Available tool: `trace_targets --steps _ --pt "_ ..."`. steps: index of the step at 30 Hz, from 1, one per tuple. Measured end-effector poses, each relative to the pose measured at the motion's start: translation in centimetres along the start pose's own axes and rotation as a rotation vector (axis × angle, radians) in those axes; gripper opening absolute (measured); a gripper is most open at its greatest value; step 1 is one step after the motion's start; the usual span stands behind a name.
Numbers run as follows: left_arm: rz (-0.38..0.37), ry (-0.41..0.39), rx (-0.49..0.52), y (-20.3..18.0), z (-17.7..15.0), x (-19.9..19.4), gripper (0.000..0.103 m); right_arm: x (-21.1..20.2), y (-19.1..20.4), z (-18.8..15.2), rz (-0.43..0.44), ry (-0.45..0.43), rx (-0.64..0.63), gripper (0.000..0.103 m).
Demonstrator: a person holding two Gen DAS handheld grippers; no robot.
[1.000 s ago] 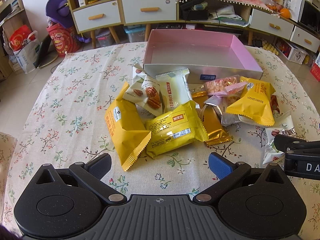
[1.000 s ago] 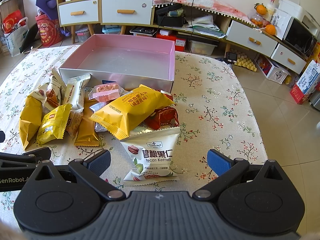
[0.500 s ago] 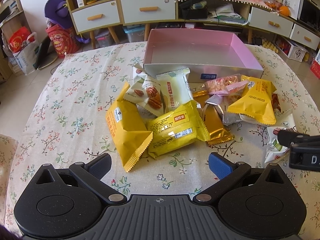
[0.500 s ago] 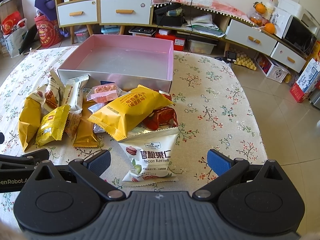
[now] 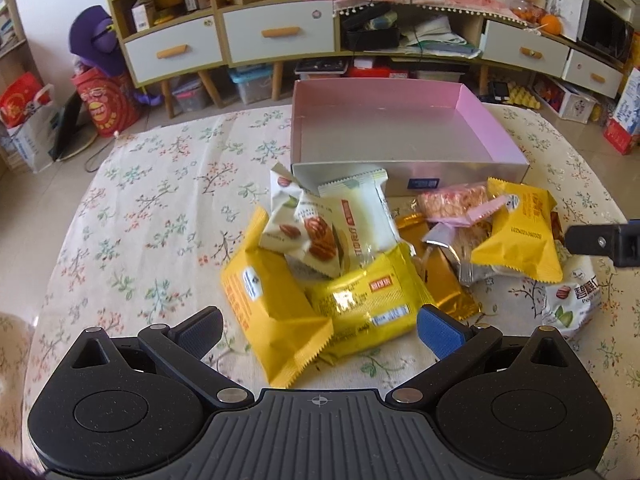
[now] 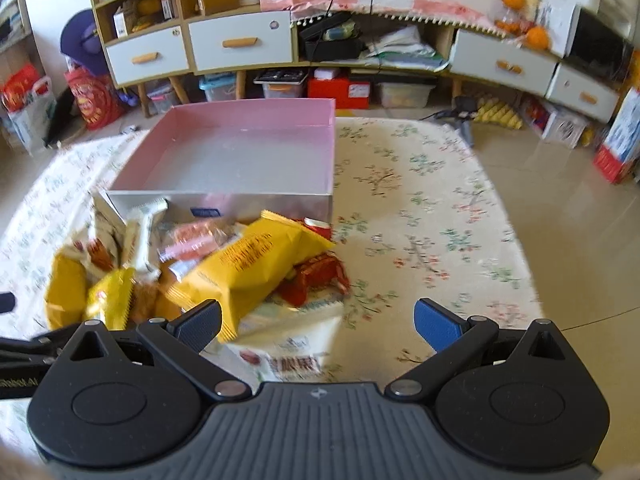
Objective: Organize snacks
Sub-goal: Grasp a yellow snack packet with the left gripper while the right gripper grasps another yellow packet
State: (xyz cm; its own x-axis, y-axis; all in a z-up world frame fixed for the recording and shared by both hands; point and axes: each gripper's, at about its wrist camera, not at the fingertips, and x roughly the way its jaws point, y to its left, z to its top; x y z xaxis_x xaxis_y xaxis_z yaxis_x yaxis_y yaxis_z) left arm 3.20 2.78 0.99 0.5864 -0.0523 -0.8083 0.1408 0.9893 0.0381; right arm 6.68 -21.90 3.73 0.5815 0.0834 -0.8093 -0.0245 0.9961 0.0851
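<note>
An open pink box with nothing inside stands at the far side of the table; it also shows in the right wrist view. A heap of snack packets lies in front of it. My left gripper is open, over two yellow packets. Behind them lie white pecan packets. My right gripper is open above a white pecan packet, with a large yellow packet and a red packet just ahead. Its finger shows in the left wrist view.
The table has a floral cloth, and its right edge drops to the floor. A low cabinet with drawers and clutter stands behind the table. Bags sit on the floor at the left.
Both grippers have moved forward and down toward the snack heap. The right gripper now covers part of the white pecan packet. Nothing has been picked up.
</note>
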Motion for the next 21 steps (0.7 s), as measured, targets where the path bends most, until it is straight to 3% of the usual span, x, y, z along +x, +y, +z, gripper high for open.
trace_targets --steps 8,16,21 --pt "-0.157 -0.038 0.136 0.6 1.1 0.8 0.094 1.5 -0.2 1.2 0.167 0.061 0.122 0.086" --pt "-0.293 -0.08 0.358 -1.2 0.9 1.7 0.085 3.0 -0.2 2.1 0.219 0.093 0.198 0.08" --pt "-0.307 -0.066 0.437 -1.9 0.4 2.8 0.079 3.9 0.1 2.2 0.223 0.116 0.214 0.076"
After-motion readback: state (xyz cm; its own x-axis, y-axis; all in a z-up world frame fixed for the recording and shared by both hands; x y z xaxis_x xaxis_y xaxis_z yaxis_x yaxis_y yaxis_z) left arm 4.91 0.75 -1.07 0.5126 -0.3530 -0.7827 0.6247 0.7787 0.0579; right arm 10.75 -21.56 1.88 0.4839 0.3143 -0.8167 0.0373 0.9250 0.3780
